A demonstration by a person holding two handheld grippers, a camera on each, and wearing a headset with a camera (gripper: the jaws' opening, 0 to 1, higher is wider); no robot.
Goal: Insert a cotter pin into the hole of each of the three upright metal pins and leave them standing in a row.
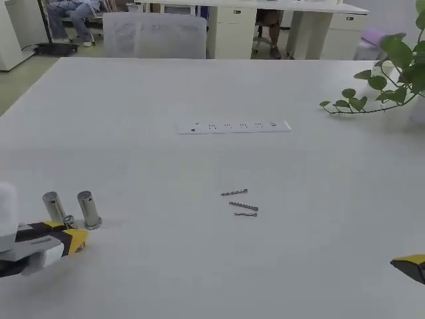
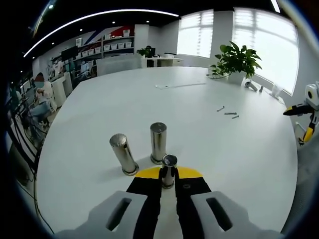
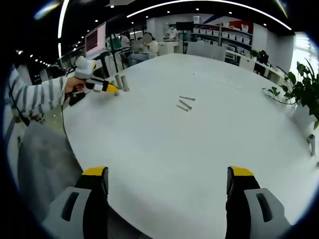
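The white worktop [image 1: 212, 279] gives wide open room between the tools. At near left, the left tool [image 2: 168, 175] reaches in low, jaws closed on one pin [image 2: 169, 163], just beside two standing pins [image 2: 158, 142]. Three cotter pins [image 1: 240, 203] lie mid-worktop. The right tool [image 3: 167, 174] hangs near right, gaping and empty, mostly cut off in the head view.

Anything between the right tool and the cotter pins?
No: bare tabletop from right tool to cotter pins, seen in the right gripper view.
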